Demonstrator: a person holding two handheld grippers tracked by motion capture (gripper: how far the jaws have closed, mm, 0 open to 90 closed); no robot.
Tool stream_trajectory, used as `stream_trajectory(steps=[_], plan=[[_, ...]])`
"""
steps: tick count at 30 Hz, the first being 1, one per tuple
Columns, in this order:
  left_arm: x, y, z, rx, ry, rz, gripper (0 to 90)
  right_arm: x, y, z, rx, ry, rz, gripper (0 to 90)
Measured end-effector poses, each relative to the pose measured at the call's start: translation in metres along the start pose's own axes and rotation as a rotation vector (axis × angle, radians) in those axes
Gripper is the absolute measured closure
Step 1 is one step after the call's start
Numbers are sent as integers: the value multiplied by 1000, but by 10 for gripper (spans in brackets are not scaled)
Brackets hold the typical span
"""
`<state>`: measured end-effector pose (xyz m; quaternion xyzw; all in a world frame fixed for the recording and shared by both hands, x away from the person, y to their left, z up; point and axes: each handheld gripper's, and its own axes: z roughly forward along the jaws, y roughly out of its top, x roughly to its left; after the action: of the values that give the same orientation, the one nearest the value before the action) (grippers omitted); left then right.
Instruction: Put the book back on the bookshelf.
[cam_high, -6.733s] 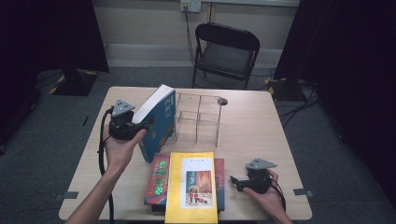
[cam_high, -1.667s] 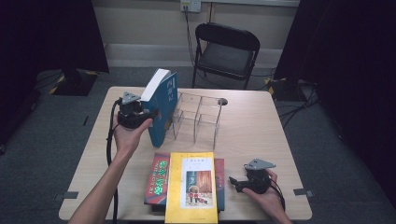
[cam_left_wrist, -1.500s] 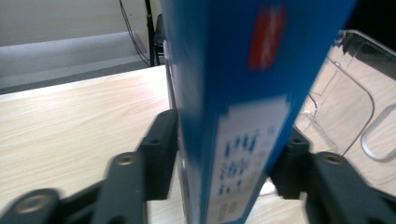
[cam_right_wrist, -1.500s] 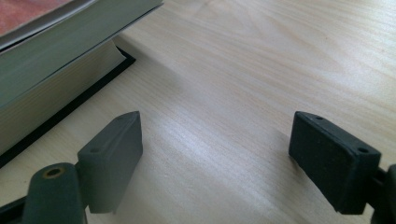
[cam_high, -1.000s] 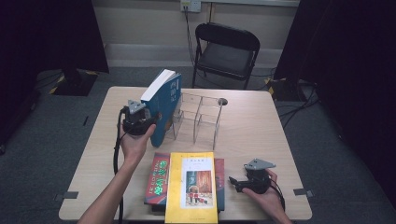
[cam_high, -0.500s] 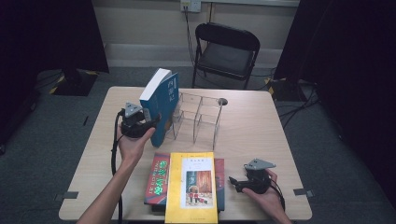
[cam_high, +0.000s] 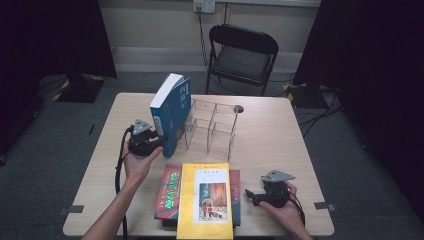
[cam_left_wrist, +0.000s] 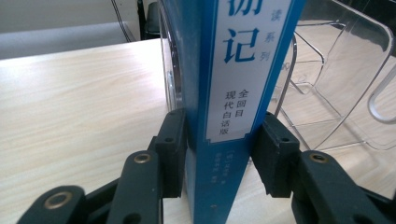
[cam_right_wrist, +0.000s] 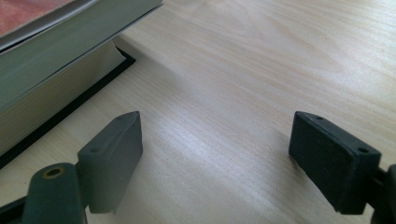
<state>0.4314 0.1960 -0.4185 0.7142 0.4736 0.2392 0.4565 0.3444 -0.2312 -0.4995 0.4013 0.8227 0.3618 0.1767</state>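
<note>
We've got the left gripper (cam_high: 159, 141) w/ its fingers (cam_left_wrist: 172, 154) on either side of the blue book (cam_high: 172, 112), right at the spine near the bottom edge. In the left gripper view both pads sit against the covers, so we read it as clamped on the book; the fingers have just been closing a bit, w/ the book between them. The book stands upright but tilted, leaning over toward the clear acrylic rack (cam_high: 212, 122), at the rack's left end, bottom edge down at the bench (cam_high: 280, 130). Can't tell from the high view whether it's inside the first slot or just against the outer wall, tbh. In the left gripper view the rack's clear panels (cam_left_wrist: 336, 70) show just to the right of the spine.

Right gripper (cam_high: 256, 196) sits low near the front right of the bench, held in the person's hand, fingers (cam_right_wrist: 114, 154) well apart w/ nothing between them, just bare wood. The edge of a stack of books (cam_right_wrist: 51, 79) is off to the left in that view.

That stack lies flat at the front middle: yellow book (cam_high: 206, 200) on top, red book (cam_high: 170, 195) under it sticking out left. Black folding chair (cam_high: 242, 57) behind the bench.
</note>
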Motion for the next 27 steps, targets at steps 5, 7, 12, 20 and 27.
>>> stream_trajectory(steps=[5, 7, 12, 20, 27], plan=[[-1, 0, -1, 6, 2, -9, 595, 0, 0, 0, 0, -1, -1, 173], [-2, 0, -1, 5, 4, -23, 597, 0, 0, 0, -1, -1, -2, 173], [-6, 0, -1, 11, 2, -45, 595, 0, 0, 0, -1, -2, 0, 173], [-13, -2, -2, 6, 20, -76, 589, 0, 0, 1, -1, -2, 1, 173], [-15, -2, -3, 2, 23, -113, 584, 0, 0, 1, -2, -1, 0, 173]])
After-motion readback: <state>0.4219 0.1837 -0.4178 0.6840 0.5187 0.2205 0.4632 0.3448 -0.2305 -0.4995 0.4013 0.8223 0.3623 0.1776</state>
